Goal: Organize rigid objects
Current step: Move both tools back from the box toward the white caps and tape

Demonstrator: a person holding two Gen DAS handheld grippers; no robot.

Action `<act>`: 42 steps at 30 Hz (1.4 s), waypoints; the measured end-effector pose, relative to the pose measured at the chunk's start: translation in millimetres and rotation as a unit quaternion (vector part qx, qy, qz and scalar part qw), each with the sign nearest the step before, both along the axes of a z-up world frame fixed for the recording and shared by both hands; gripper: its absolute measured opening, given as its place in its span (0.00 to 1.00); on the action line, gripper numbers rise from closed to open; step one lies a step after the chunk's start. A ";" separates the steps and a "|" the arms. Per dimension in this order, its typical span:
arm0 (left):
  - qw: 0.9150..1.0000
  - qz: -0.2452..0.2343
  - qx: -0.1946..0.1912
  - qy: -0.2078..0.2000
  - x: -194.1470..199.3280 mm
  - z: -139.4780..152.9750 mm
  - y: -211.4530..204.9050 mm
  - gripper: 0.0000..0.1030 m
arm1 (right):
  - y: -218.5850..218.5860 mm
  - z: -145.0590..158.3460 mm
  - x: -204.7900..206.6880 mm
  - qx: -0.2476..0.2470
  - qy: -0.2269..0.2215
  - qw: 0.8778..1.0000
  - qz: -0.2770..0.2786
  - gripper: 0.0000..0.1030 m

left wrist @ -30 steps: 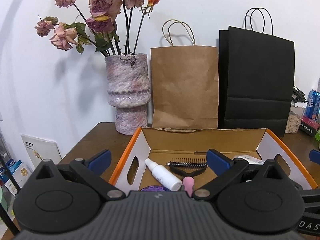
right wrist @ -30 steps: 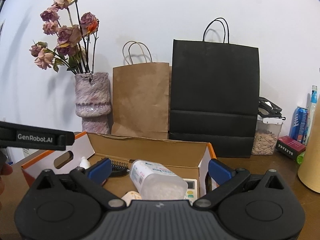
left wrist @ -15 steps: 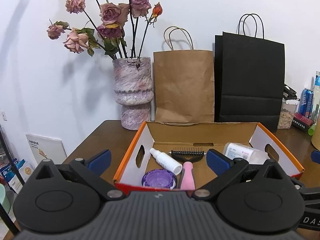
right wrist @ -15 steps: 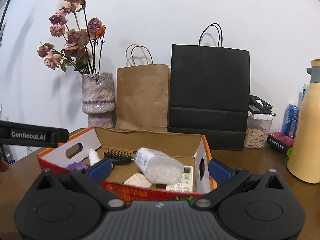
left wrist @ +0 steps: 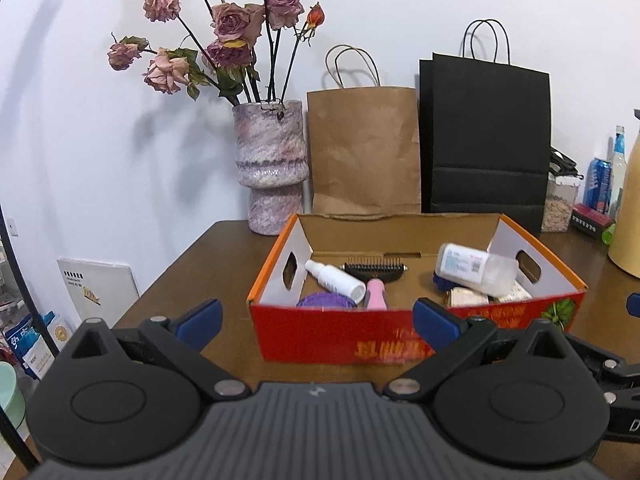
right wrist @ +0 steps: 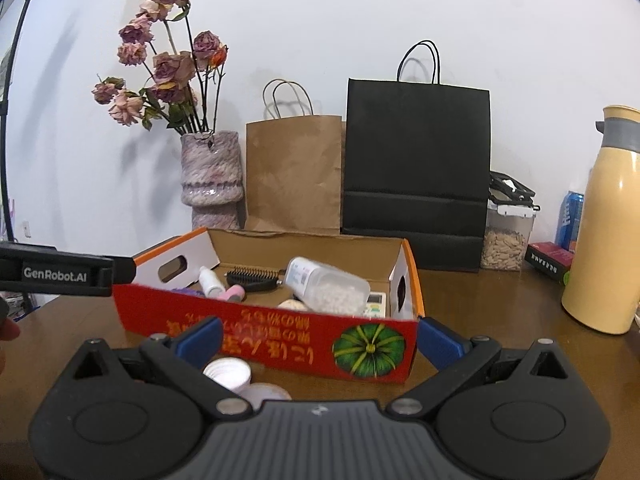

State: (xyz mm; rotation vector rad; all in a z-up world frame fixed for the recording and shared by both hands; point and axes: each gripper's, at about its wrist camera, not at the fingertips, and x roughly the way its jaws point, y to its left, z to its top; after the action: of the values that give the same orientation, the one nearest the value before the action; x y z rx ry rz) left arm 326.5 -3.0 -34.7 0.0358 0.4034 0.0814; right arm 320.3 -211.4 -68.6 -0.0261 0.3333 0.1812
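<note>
Both tongs, left (left wrist: 316,316) and right (right wrist: 318,340), gape empty before the box (right wrist: 280,340) at mid-frame. A white cap (right wrist: 227,374) lies on the surface (right wrist: 500,300) just below (light, stiff, probably slick): best pinched across its rim.

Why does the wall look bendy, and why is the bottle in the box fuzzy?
Left wrist view: the fisheye lens curves the edges and darkens the corners; the clear bottle in the box is smeared, likely from motion. Right wrist view: the same bottle looks a bit soft too, and the flowers throw a grey shadow on the wall.
</note>
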 end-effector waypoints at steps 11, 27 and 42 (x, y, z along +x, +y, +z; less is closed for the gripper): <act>1.000 -0.011 0.008 0.022 -37.2 -19.5 7.5 1.00 | -3.2 -14.0 -31.4 -0.007 0.027 1.000 0.002 1.00; 0.999 -0.001 0.000 0.045 -61.2 -35.2 35.0 1.00 | 1.1 -28.2 -52.5 -0.032 0.057 0.998 0.004 1.00; 0.999 0.002 -0.010 0.050 -60.5 -35.3 39.9 1.00 | 14.0 -35.2 -38.5 -0.052 0.079 0.995 0.011 0.93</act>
State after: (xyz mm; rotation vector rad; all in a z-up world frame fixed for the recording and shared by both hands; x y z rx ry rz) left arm 266.1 36.8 -70.1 0.0199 0.5045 0.0803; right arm 281.8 -197.5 -103.8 -0.1183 0.4999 0.1876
